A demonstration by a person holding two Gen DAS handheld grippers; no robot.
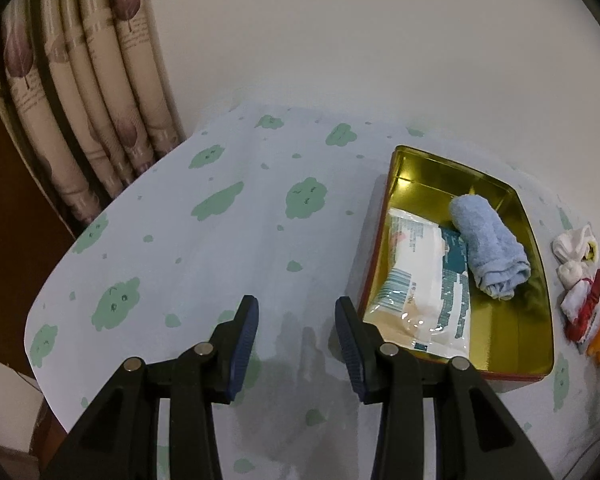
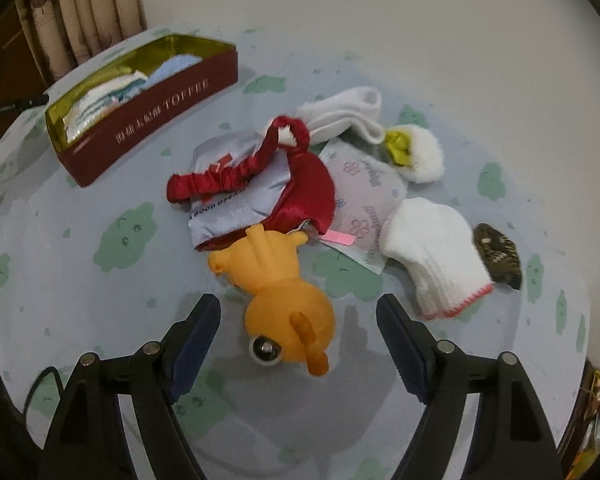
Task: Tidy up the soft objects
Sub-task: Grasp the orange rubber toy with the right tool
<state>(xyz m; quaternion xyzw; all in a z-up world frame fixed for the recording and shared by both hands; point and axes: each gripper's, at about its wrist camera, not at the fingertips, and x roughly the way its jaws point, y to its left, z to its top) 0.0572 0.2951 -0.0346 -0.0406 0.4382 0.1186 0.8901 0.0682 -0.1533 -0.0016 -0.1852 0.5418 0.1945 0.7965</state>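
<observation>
Gold-lined, the tin (image 1: 536,264) shows its inside only to the left wrist: a rolled blue towel (image 1: 487,246) lies along the right side, a wipes pack (image 1: 416,280) flat beside it, the two touching. That view catches only the edge of the pile (image 1: 584,280). From the right wrist the tin (image 2: 156,114) shows its red wall lettered TOFFEE, and the pile lies spread on the tablecloth (image 2: 80,320): an orange toy (image 2: 284,280), a red-and-grey pouch (image 2: 260,184), a white glove (image 2: 436,256), a sock (image 2: 348,112). The left gripper (image 1: 296,316) hangs over bare cloth, jaws apart and empty. The right gripper (image 2: 298,312) has jaws wide, the toy's head between them, untouched.
</observation>
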